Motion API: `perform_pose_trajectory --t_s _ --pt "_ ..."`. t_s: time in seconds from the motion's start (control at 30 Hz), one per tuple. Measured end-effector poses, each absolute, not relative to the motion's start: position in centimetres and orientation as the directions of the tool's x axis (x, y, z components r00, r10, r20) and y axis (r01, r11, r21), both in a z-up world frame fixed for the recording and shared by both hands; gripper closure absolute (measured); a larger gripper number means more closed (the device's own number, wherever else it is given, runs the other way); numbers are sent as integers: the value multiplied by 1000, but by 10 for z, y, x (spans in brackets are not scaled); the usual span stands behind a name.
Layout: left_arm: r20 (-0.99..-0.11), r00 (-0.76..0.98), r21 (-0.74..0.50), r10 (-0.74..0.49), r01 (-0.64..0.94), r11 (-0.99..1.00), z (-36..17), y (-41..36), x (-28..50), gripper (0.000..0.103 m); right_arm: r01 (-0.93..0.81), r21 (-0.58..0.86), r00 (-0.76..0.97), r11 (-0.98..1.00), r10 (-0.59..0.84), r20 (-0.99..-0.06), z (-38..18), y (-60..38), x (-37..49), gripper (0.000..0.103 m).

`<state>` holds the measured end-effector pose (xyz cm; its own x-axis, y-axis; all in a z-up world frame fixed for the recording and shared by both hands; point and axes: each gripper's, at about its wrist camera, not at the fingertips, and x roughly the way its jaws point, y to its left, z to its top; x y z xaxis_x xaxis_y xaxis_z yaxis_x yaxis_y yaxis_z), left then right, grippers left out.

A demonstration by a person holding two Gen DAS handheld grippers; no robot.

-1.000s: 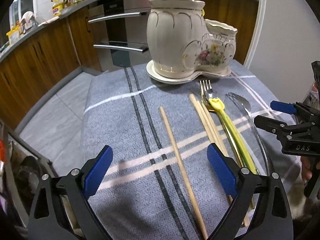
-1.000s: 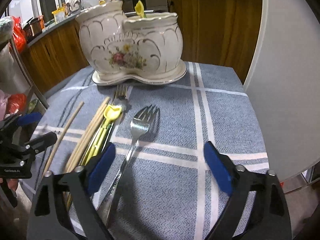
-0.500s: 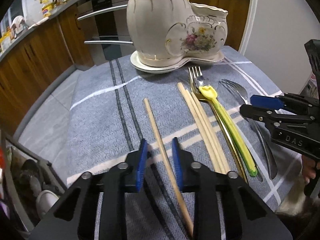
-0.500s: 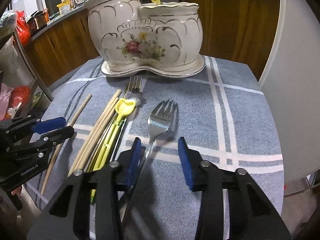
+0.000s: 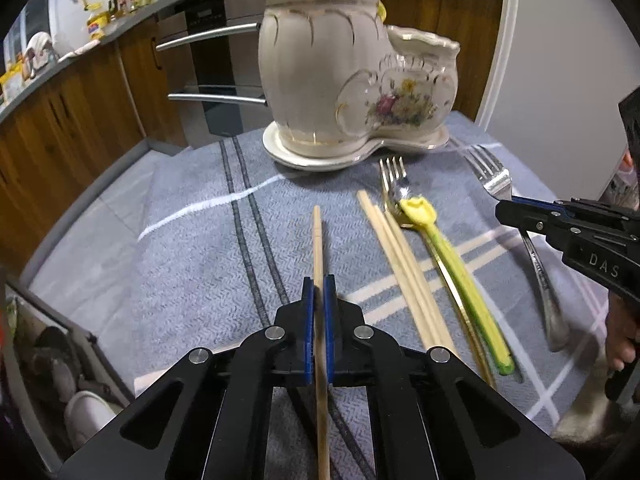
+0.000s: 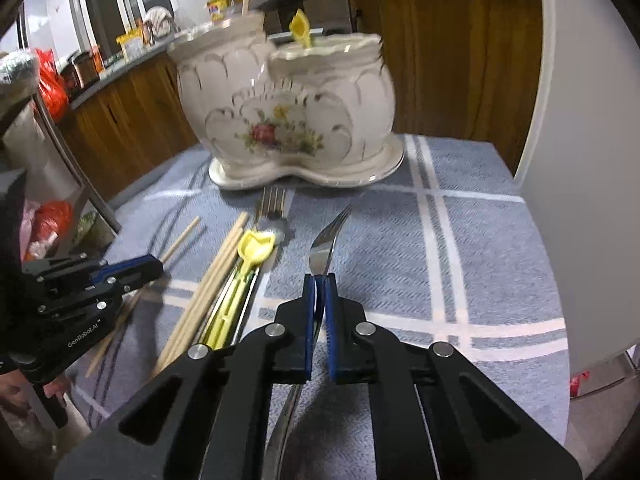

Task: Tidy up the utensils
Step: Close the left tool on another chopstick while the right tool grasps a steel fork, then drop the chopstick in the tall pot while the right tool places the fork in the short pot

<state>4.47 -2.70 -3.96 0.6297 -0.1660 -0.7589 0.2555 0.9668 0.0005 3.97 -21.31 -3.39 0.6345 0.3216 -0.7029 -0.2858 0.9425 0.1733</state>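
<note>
Both my grippers are clamped — one on a chopstick, one on a fork.

Nearest me, my left gripper [image 5: 318, 300] pinches a single chopstick [image 5: 317, 248] between its blue pads, the stick running straight ahead over the grey striped cloth [image 5: 192, 248]. My right gripper [image 6: 320, 300] is pressed onto the neck of a silver fork [image 6: 325, 246], tines pointing forward and turned on edge. Between them on the cloth lie a pair of chopsticks [image 5: 396, 248], a yellow spoon [image 5: 448, 256] and a gold fork [image 5: 394, 184], side by side. Beyond them, the flowered ceramic holder [image 5: 348, 84] stands at the far edge — one chopstick in the tall pot, a yellow spoon top [image 6: 300, 28] in the lower.
</note>
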Motion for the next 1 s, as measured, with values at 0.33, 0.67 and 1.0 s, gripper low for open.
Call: perform_pose_trajectory --t_s 0.33,0.67,1.0 --pt "-676 698 -36 -237 290 956 1 -18 32 98 -305 156 725 939 336 -601 -3 -227 28 100" --pt "-555 773 -70 -308 326 943 52 -12 24 98 -308 96 830 947 316 -459 38 -227 22 100" --pt "-352 859 -151 -372 340 928 120 -6 66 98 -293 107 902 950 312 -298 101 -231 50 101"
